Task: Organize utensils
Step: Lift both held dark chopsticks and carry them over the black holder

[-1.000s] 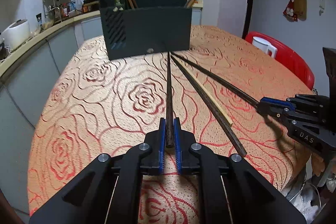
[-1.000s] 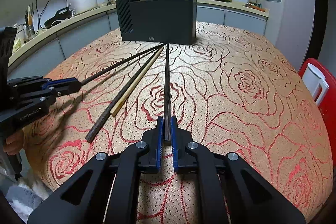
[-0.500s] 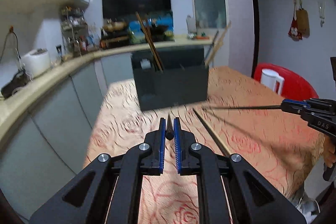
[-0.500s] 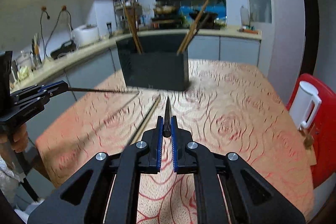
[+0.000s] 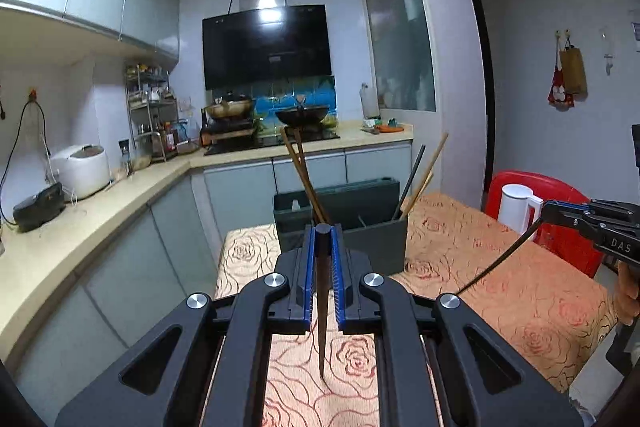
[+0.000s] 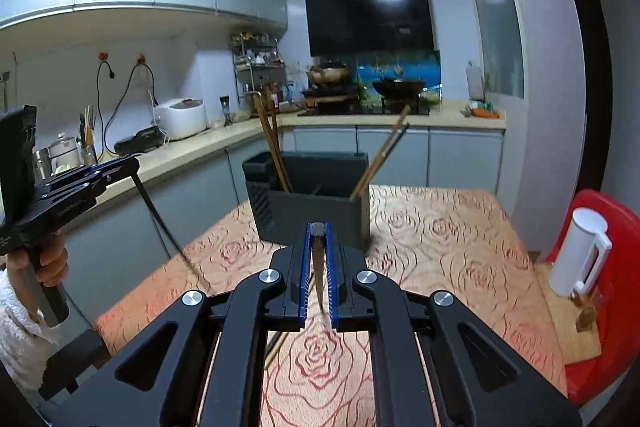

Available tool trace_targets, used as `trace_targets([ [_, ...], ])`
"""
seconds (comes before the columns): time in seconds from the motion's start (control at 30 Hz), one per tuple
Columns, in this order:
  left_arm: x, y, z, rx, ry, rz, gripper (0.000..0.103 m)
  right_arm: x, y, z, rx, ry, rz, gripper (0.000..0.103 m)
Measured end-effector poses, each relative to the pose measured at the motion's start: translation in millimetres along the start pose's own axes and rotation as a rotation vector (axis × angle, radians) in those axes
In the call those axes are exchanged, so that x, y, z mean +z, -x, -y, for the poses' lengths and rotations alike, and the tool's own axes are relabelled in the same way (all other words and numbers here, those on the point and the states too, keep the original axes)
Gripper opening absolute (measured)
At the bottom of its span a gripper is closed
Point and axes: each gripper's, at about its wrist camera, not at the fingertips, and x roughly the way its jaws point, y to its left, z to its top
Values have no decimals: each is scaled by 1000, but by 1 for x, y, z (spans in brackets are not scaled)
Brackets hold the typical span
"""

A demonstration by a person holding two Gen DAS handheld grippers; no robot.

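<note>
My left gripper (image 5: pixel 323 231) is shut on the thick end of a dark chopstick (image 5: pixel 322 311), which hangs tip-down above the rose-patterned tablecloth (image 5: pixel 500 279). My right gripper (image 6: pixel 318 231) is shut on a second dark chopstick (image 6: pixel 319 279), also lifted off the cloth. Each gripper shows in the other's view: the right gripper (image 5: pixel 558 211) at the right edge, the left gripper (image 6: pixel 122 166) at the left, each with its chopstick slanting down. Ahead stands the dark utensil holder (image 6: pixel 320 215), with brown chopsticks (image 6: pixel 272 143) leaning in its left part and others (image 6: pixel 380 155) in its right.
A light wooden chopstick (image 6: pixel 276 347) lies on the cloth under my right gripper. A white kettle (image 6: pixel 578 255) stands on a red chair (image 6: pixel 616 307) to the right of the table. A kitchen counter (image 5: pixel 100 195) with a rice cooker (image 5: pixel 82 169) runs along the left.
Both grippers have risen and levelled out, lifting their dark chopsticks off the cloth. The chopsticks, which lay flat pointing at the holder, now hang tip-down.
</note>
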Motion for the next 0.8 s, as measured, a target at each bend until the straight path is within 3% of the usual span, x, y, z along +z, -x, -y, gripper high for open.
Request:
trace_targets([
  [0.4,16,-5,-5,-15,19,8,7,33,-12,6,37,-24,-5,8],
  [0.8,20,-22,-12,-22,37,-45,7,48,-36,11,40,-43,-72,8],
])
